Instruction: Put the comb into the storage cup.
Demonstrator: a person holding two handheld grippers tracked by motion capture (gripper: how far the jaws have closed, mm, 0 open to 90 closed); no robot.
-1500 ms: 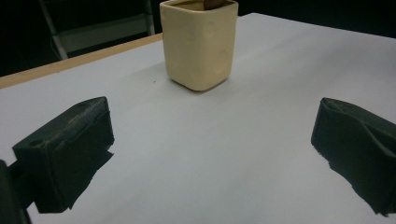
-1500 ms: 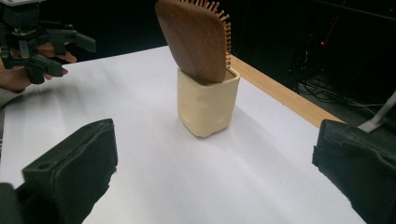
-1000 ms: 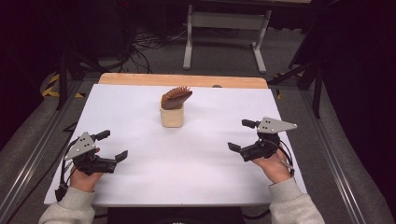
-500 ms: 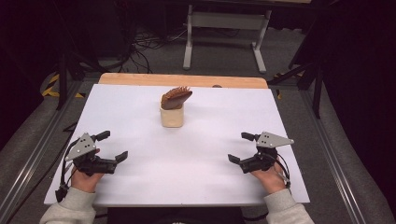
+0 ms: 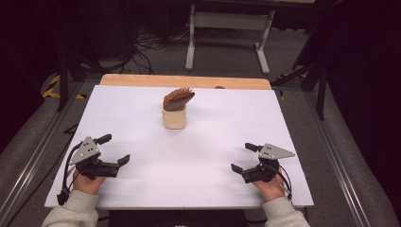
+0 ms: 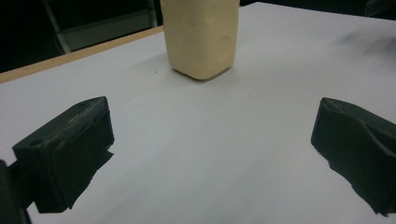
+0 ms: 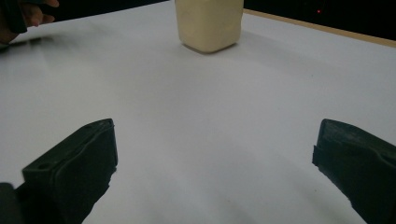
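Note:
A cream cup (image 5: 174,116) stands upright toward the back middle of the white table, with a brown comb-like piece (image 5: 178,98) sticking out of its top. The same cup (image 6: 201,37) fills the upper middle of the left gripper view, and the cup (image 7: 209,24) sits at the top of the right gripper view. My left gripper (image 5: 113,148) rests open near the front left corner, nothing between its jaws. My right gripper (image 5: 244,157) rests open near the front right, also empty. Both stand well short of the cup.
The white table top (image 5: 227,123) has a bare wooden strip (image 5: 184,81) along its far edge. Behind the table stands a grey metal stand (image 5: 227,28) on a floor with loose cables (image 5: 142,45). Metal rails run along both sides.
My right gripper has drawn back toward the front edge of the table and lowered. The left gripper and the cup have stayed put.

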